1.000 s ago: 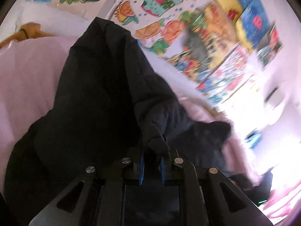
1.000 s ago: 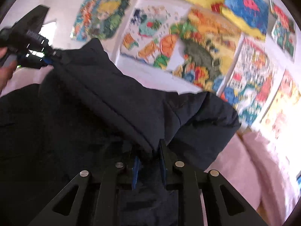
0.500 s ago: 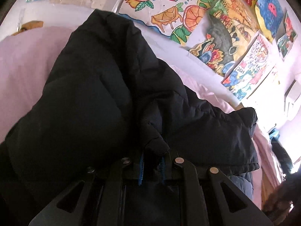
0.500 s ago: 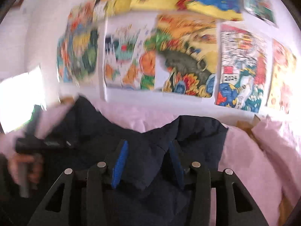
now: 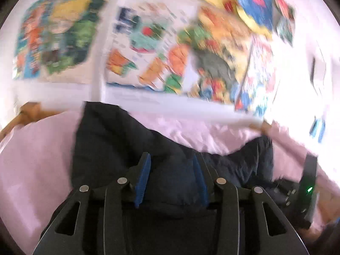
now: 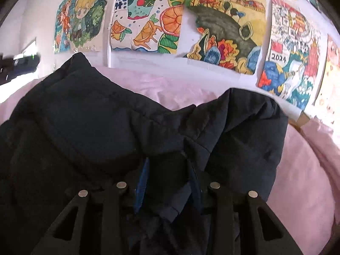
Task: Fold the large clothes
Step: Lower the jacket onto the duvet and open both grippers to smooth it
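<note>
A dark navy padded jacket lies bunched on the pink bedsheet. My right gripper hovers low over it. Its jaws are closing, with a fold and a cuff edge lying loosely between the blue pads, which do not pinch them. In the left wrist view the jacket spreads ahead of my left gripper. Its jaws are opening, and the fabric sits behind and below the pads, not pressed by them. The left wrist picture is motion-blurred.
Colourful children's drawings cover the white wall behind the bed. A wooden bed frame shows at the far left. A dark device with a green light sits at the right edge of the left wrist view. Pink sheet lies bare around the jacket.
Both grippers were shut on folds of the raised jacket; both have let go. The jacket has dropped onto the sheet, and the left gripper's view has swung up towards the wall.
</note>
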`<act>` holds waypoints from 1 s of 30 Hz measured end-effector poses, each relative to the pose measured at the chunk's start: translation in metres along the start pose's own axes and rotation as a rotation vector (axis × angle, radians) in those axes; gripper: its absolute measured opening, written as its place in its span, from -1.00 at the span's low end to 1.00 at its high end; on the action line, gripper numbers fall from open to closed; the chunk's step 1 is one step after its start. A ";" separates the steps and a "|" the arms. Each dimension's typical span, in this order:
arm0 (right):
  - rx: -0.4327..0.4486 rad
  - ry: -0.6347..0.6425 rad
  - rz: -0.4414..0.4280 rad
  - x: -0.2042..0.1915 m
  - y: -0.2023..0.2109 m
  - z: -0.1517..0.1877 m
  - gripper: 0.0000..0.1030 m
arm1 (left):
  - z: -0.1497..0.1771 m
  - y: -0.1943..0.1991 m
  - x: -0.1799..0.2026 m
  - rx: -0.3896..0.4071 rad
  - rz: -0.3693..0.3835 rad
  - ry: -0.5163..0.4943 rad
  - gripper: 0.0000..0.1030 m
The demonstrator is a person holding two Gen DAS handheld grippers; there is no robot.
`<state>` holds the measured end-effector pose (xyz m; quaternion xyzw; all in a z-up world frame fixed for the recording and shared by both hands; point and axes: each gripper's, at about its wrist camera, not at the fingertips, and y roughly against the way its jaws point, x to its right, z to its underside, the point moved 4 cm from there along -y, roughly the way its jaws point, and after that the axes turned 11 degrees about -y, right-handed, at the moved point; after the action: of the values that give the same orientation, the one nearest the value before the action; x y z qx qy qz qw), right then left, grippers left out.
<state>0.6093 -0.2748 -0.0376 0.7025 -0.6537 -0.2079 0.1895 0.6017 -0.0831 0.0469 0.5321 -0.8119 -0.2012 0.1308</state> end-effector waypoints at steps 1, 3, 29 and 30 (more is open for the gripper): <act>0.000 0.007 0.009 0.001 -0.003 -0.002 -0.32 | 0.005 -0.015 0.002 -0.059 -0.010 -0.021 -0.30; -0.003 0.009 0.018 0.007 -0.009 -0.006 -0.32 | 0.020 -0.051 0.002 -0.176 -0.029 -0.021 -0.31; -0.027 -0.178 -0.069 0.036 0.064 -0.007 0.61 | 0.032 -0.001 -0.010 -0.219 -0.023 0.166 0.46; -0.018 -0.158 -0.070 0.032 0.081 -0.007 0.61 | 0.031 0.011 -0.006 -0.219 -0.037 0.155 0.46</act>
<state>0.5473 -0.3130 0.0104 0.7046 -0.6397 -0.2753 0.1361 0.5819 -0.0680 0.0243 0.5435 -0.7626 -0.2496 0.2467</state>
